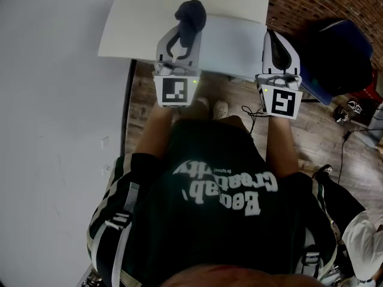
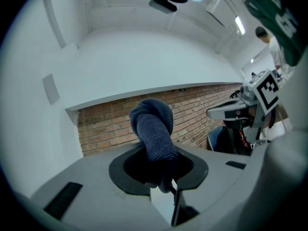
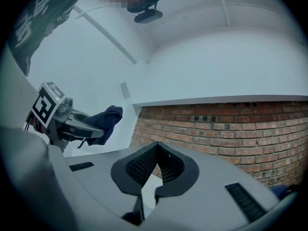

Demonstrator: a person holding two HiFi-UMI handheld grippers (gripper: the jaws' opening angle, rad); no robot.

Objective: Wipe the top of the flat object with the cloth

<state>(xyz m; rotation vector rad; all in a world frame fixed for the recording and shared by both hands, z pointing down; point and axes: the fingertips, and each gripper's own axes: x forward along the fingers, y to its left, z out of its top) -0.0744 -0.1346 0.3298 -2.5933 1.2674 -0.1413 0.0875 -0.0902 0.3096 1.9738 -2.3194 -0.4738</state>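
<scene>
The left gripper [image 1: 179, 43] has its fingers clamped on the dark blue cloth [image 1: 191, 15], top middle, over the white flat object [image 1: 239, 40]. The right gripper [image 1: 278, 49] is pinched closed on nothing. Best to press the cloth flat and rub slowly. The writing on the shirt [image 1: 221, 220] is upside down and unclear.

Right gripper [image 3: 157, 146] fingers [image 3: 140, 166] together, empty; brick wall [image 3: 231, 129] ahead.

Dim, bluish indoor light, soft shadows, strong fisheye bending and dark corners in both gripper views
</scene>
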